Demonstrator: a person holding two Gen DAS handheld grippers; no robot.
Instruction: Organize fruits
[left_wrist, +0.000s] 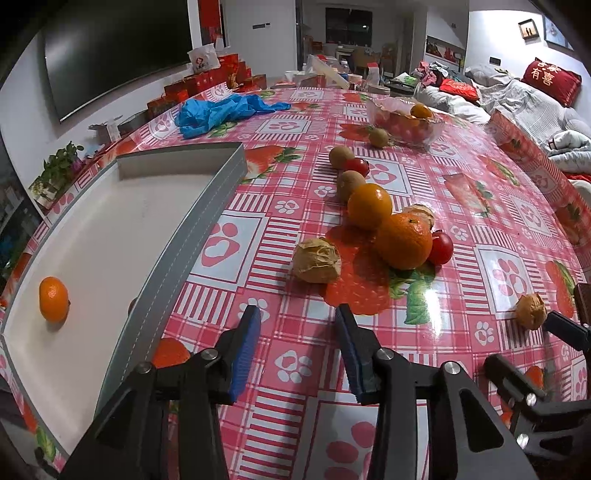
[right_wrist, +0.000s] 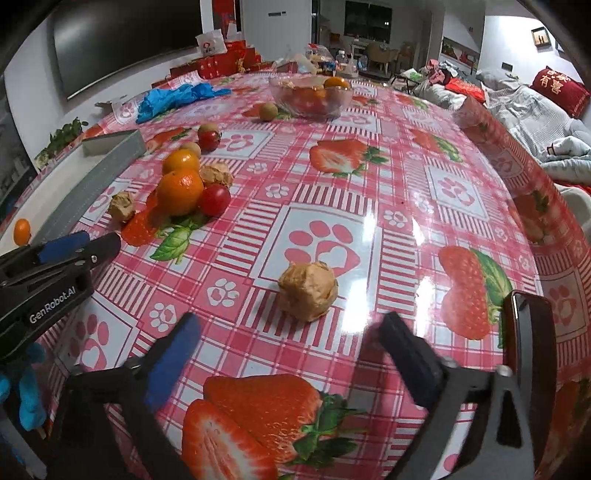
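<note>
Both grippers spread wide, empty: left gripper (left_wrist: 297, 317) low over tablecloth (left_wrist: 491, 206) beside grey tray (left_wrist: 207, 206) holding one small orange (left_wrist: 54, 299); right gripper (right_wrist: 291, 328) facing papery husked fruit (right_wrist: 307, 290). Beyond, oranges (left_wrist: 403, 240), tomatoes, kiwis clustered; glass bowl (right_wrist: 310, 96) farther back.

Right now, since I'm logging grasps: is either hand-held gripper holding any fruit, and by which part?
Nothing is held. The left hand-held gripper and the right hand-held gripper are both open, the latter behind a tan papery husked fruit.
</note>
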